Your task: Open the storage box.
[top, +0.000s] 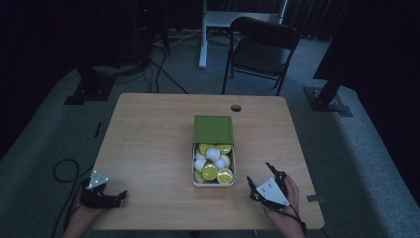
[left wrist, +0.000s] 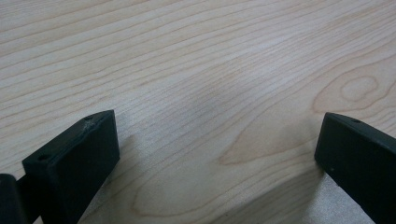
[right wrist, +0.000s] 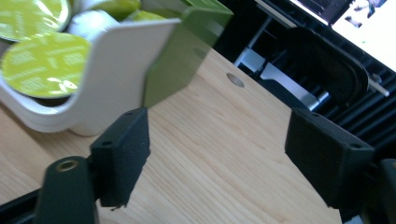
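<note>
High view: right tongs (top: 261, 176) gape wide and empty beside the capsule box (top: 213, 171); left tongs (top: 123, 195) likewise wide, holding nothing.

tabletop (top: 148, 144): pale wood with visible grain, smooth, matt
white tray (top: 194, 181): plastic, smooth, slight gloss
green lid (top: 213, 129): plastic as it looks; smooth, matt
capsules (top: 210, 171): yellow-green foil tops, slightly shiny; white plastic bodies
jaws: black plastic, matt, edges a little rough
chair (top: 260, 47): dark metal frame
</note>
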The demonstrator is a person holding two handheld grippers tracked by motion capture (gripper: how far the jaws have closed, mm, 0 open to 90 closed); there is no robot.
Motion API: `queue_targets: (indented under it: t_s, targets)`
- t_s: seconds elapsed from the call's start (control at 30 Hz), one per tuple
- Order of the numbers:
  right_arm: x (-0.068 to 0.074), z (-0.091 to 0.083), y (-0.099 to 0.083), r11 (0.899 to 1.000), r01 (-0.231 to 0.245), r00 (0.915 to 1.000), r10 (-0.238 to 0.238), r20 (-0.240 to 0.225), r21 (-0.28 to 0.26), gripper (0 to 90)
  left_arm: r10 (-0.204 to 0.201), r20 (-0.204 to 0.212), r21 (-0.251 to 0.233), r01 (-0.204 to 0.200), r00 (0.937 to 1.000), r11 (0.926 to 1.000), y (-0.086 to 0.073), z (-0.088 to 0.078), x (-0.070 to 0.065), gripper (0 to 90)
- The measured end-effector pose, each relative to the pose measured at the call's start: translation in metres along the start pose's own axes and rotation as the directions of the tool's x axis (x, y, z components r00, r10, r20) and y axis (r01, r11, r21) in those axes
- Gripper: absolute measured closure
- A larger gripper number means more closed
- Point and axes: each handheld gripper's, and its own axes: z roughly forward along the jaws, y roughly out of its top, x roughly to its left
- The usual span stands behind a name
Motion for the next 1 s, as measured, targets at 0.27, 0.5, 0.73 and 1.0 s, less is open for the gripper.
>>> queue_targets:
  t_s: [0.27,0.5,0.73,1.0]
  targets:
    - [-0.016,0.001,-0.013,0.997,-0.069,0.9938,0.065,0.090,0.039,18.1,0.000,0.000,0.000,0.000,1.0000,1.0000,0.000,0.000,0.000,0.0]
    - [-0.021,0.006,-0.026,0.984,-0.156,0.9865,0.151,0.064,0.090,13.7,0.000,0.000,0.000,0.000,1.0000,1.0000,0.000,0.000,0.000,0.0]
    - [-0.021,0.017,-0.039,0.955,-0.218,0.9756,0.207,0.075,0.200,13.6,0.000,0.000,0.000,0.000,1.0000,1.0000,0.000,0.000,0.000,0.0]
    - [-0.026,0.021,-0.049,0.919,-0.283,0.9583,0.283,0.040,0.276,13.7,0.000,0.000,0.000,0.000,1.0000,1.0000,0.000,0.000,0.000,0.0]
